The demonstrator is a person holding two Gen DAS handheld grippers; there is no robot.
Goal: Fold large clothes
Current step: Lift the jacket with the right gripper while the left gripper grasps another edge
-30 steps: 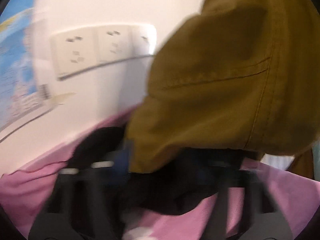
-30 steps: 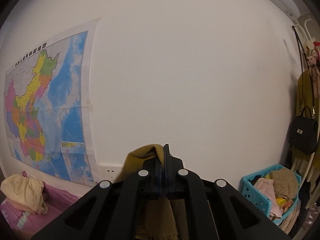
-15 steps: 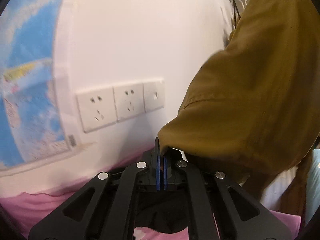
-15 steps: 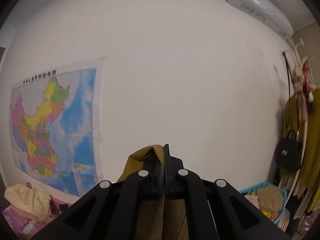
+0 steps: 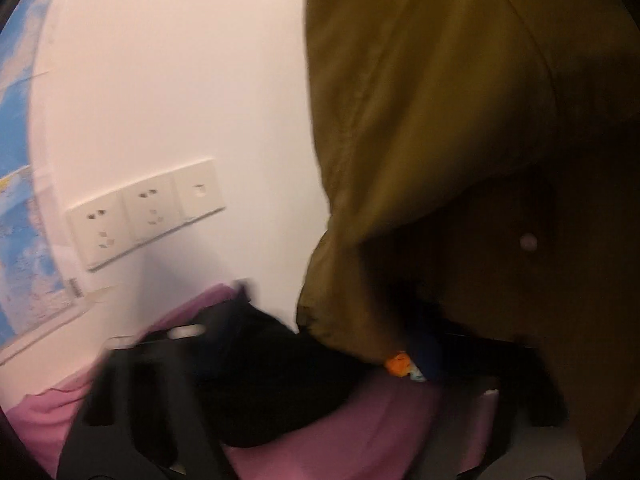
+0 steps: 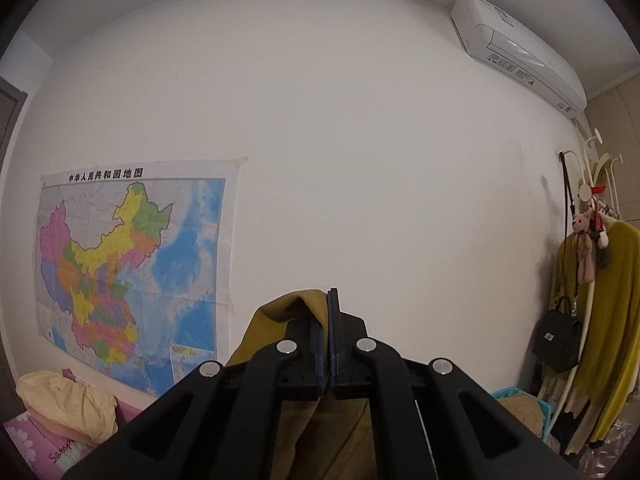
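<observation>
An olive-brown garment (image 5: 440, 120) hangs down the right side of the left wrist view, its lower edge just above the bed. My left gripper (image 5: 332, 324) is blurred, and its jaws are opening. The garment's hem with an orange tag (image 5: 398, 362) lies against the right fingertip's blue pad (image 5: 424, 344), and the pads do not press on it. In the right wrist view my right gripper (image 6: 326, 300) is shut on a fold of the same garment (image 6: 288, 308), held high in front of the white wall. The rest of the cloth drops out of sight below the fingers.
A black garment (image 5: 272, 380) lies on the pink bed sheet (image 5: 360, 432). Wall sockets (image 5: 148, 208) and a map (image 6: 132, 264) are on the wall. An air conditioner (image 6: 516, 52) hangs at top right. A coat rack with a black bag (image 6: 558, 338), a teal basket (image 6: 520, 404) and a cream bundle (image 6: 64, 404) stand around.
The right gripper has risen with the garment, bringing the air conditioner into view. The left jaws, shut on the hem half a second ago, now stand apart, and the left view has shifted.
</observation>
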